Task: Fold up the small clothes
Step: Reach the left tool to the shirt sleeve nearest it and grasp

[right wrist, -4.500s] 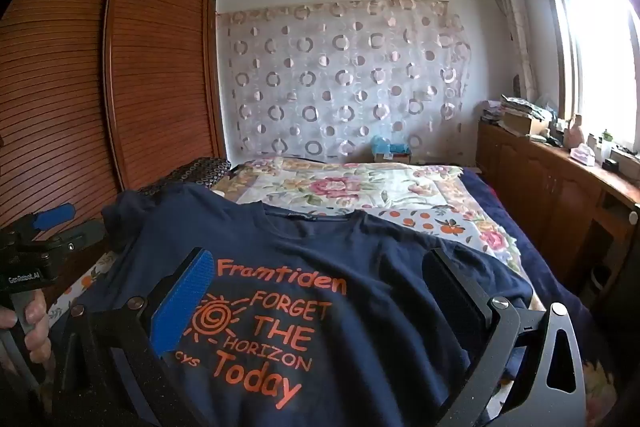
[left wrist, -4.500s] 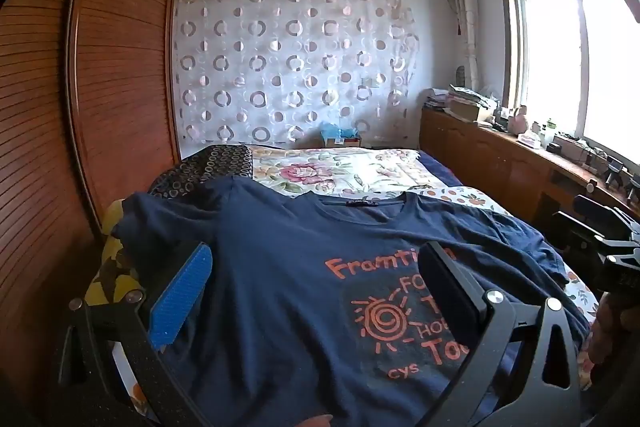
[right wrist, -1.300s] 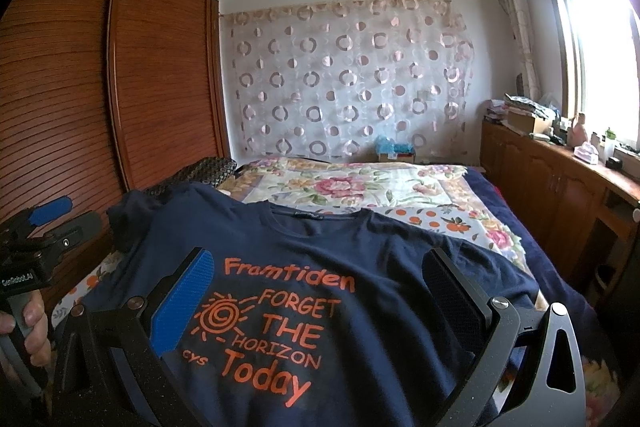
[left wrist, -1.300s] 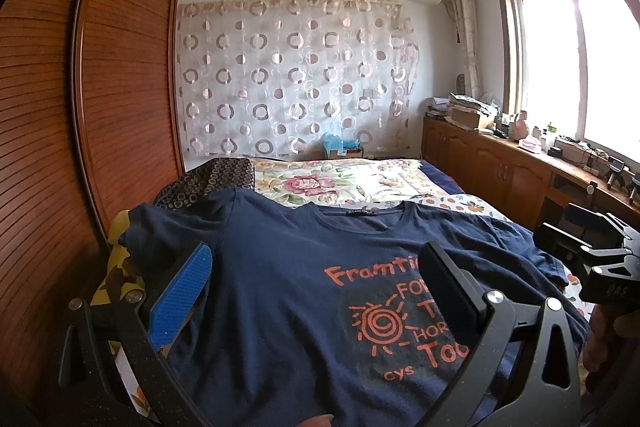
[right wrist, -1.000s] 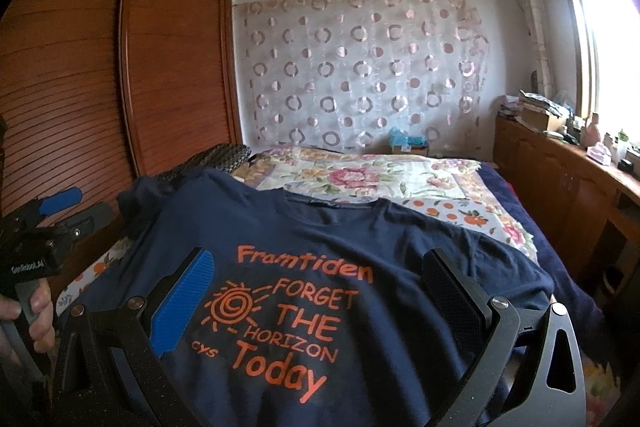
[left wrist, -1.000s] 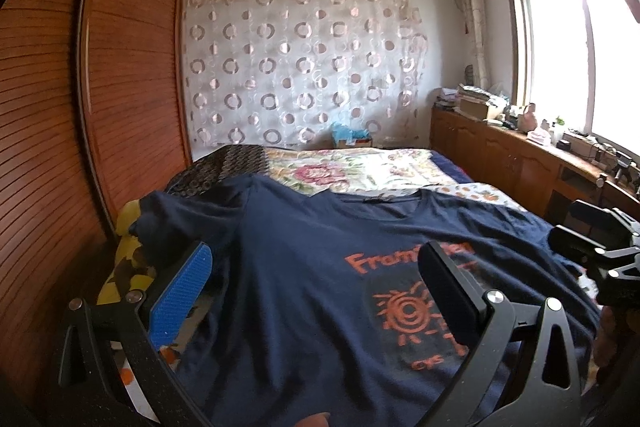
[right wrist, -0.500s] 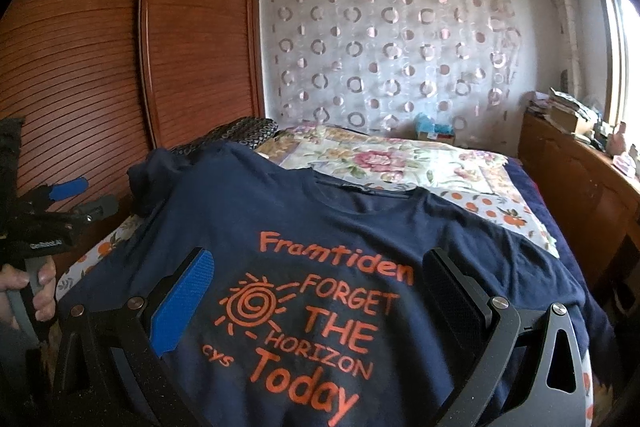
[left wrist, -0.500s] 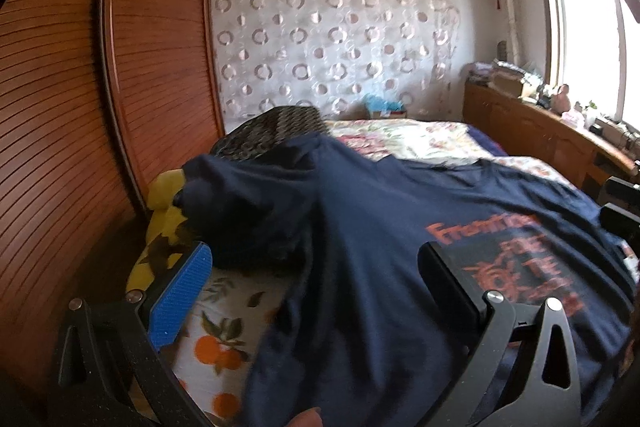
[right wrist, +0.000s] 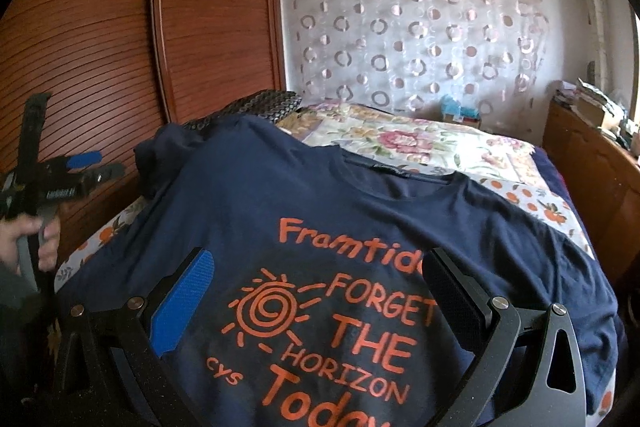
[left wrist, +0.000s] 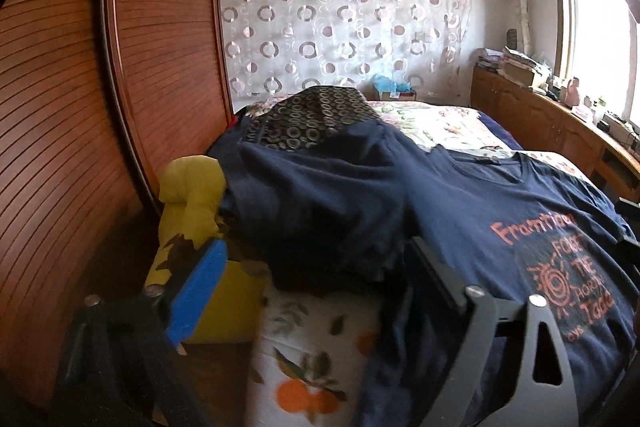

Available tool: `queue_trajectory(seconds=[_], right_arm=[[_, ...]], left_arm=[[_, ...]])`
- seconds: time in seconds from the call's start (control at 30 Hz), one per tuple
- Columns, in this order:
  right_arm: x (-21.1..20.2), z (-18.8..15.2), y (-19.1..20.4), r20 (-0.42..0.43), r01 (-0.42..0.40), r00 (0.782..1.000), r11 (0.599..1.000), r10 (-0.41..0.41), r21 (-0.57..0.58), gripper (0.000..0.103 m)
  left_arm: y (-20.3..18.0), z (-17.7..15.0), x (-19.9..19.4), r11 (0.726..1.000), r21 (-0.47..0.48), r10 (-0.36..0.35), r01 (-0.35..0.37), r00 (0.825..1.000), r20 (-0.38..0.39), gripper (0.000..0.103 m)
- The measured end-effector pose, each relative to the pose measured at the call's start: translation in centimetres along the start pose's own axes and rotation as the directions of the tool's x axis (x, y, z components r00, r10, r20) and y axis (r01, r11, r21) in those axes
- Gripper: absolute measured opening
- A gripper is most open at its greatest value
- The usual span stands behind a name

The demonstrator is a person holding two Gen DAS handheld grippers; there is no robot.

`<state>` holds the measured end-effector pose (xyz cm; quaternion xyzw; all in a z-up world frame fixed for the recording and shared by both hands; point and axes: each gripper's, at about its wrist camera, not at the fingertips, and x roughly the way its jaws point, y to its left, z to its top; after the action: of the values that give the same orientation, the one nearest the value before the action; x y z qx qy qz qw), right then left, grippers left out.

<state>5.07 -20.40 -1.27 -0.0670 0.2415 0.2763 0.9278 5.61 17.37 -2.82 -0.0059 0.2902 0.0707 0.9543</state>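
A navy T-shirt (right wrist: pixel 320 211) with orange print lies face up across the bed. Its left sleeve (left wrist: pixel 320 203) is bunched up near the bed's left corner. My left gripper (left wrist: pixel 316 271) points at that sleeve from just in front, above the bed's edge. Its jaws are closing, and the sleeve's lower edge lies between them with the pads not pressing on it. In the right wrist view a hand (right wrist: pixel 32 239) holds the left gripper (right wrist: pixel 76 171) at the far left. My right gripper (right wrist: pixel 316 291) hangs open over the printed chest, holding nothing.
A slatted wooden wardrobe (left wrist: pixel 100 87) stands close along the bed's left side. A yellow cushion (left wrist: pixel 192 187) and a dark patterned pillow (left wrist: pixel 316 115) lie by the sleeve. The orange-print bedsheet (left wrist: pixel 312 347) drops off at the front edge. A wooden cabinet (right wrist: pixel 592 163) runs along the right.
My left gripper has swung left and lower, from over the shirt's chest to its bunched left sleeve, and its jaws have narrowed a little. My right gripper has drifted slightly closer over the print.
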Motion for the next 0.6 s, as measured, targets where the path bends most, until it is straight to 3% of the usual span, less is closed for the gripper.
queue_trajectory(seconds=[0.37, 0.6], right_arm=[[0.0, -0.4, 0.2, -0.027, -0.034, 0.999, 0.999, 0.033, -0.029, 0.103], [0.1, -0.6, 0.5, -0.027, -0.02, 0.999, 0.999, 0.019, -0.047, 0.103]], left_arm=[[2.1, 2.8, 5.2, 1.0, 0.027, 0.01, -0.008, 0.997, -0.077, 0.052], [2.5, 3.7, 7.6, 0.999, 0.025, -0.018, 0.021, 0.992, -0.123, 0.05]])
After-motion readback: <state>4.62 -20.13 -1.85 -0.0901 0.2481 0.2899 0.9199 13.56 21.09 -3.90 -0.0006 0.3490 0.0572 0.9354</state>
